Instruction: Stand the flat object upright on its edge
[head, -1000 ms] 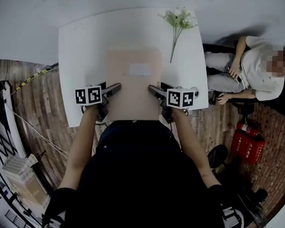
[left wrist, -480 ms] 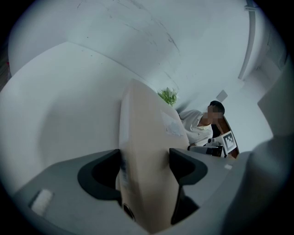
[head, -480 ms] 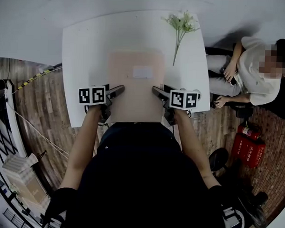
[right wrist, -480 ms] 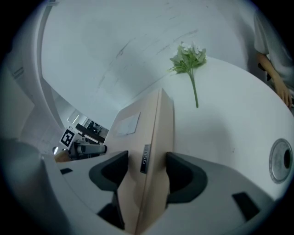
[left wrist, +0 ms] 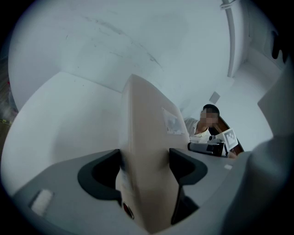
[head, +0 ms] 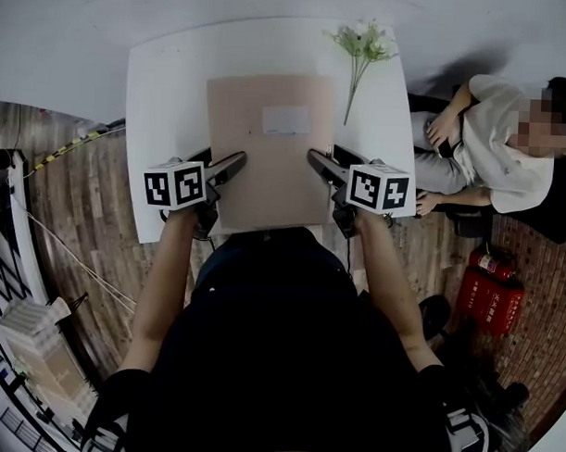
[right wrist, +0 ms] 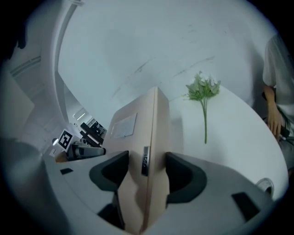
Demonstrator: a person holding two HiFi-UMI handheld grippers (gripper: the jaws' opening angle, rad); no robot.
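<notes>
— So how is the flat tan cardboard box [head: 267, 146] lying?
— Lengthwise over the white table [head: 167, 87], long axis running away from its near edge. The left gripper [head: 235, 162] is pinching one long side; the right gripper's [head: 317, 160] jaws, just closing, are pinching the other.

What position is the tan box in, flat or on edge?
Neither: held tilted, labelled face up. The left gripper and right gripper clamp the tan box by its sides; the right's fingers have just been closing.
</notes>
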